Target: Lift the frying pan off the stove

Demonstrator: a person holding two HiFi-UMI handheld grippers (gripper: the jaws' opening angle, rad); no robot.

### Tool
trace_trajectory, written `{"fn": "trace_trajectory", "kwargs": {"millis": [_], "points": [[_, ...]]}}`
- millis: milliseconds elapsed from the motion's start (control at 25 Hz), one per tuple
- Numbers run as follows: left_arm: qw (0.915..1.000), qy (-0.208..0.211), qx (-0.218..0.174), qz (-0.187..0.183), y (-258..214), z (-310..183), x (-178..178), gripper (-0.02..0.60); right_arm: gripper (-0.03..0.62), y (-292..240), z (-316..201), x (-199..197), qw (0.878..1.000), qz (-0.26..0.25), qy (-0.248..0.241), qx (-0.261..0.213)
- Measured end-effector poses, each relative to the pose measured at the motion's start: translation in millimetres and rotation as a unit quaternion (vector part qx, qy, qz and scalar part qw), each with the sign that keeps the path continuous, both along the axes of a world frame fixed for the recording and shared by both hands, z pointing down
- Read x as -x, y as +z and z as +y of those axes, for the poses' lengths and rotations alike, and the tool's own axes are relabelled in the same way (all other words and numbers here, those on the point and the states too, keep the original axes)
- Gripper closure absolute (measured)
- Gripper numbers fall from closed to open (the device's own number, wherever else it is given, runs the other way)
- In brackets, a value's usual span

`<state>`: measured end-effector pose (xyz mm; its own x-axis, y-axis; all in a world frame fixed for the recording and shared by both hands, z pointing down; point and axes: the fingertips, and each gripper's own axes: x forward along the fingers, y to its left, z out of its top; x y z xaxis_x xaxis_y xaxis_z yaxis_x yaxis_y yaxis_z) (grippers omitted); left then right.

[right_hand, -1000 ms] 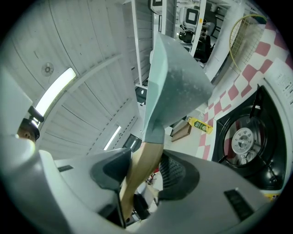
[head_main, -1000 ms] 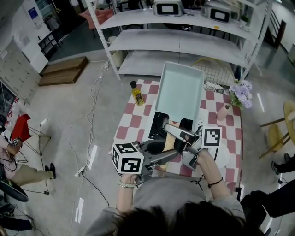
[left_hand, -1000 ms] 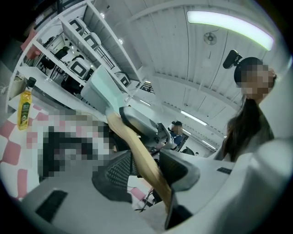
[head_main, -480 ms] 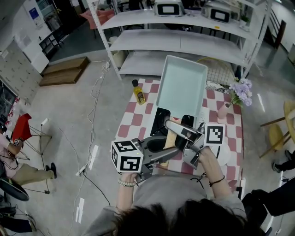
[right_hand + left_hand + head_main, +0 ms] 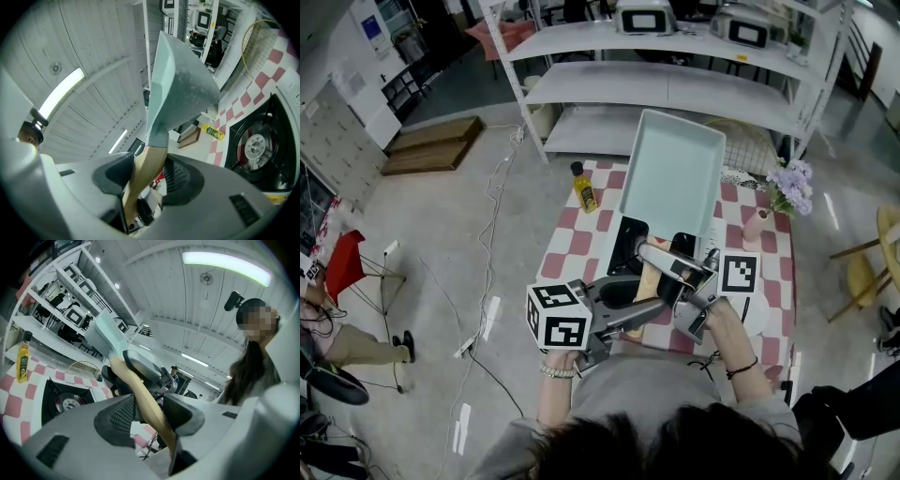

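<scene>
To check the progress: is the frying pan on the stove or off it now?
Off. The frying pan hangs tilted in the air, and the burner of the stove shows bare.

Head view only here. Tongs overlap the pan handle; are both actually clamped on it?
Observer: Left gripper view: the left tongs are shut on the wooden handle, with a pad on each side.
Operator: Right?
Observer: Right gripper view: the right tongs grip the handle too, just below where it joins the pan.
Operator: Pan off the stove?
Observer: Yes. The same view shows the burner bare, with the pan held in the air.
</scene>
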<state>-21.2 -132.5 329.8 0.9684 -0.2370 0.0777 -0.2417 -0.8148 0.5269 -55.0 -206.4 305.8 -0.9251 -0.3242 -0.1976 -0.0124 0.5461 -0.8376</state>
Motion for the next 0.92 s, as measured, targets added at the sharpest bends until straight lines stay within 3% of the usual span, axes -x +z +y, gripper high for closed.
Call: {"fn": "trace_trajectory", "kwargs": {"millis": [920], "points": [[1.0000, 0.003, 0.001, -0.001, -2.1, 5.0, -1.5, 0.380, 0.390, -1.3, 4.9, -2.2, 1.000, -0.002, 0.000, 0.005]]}}
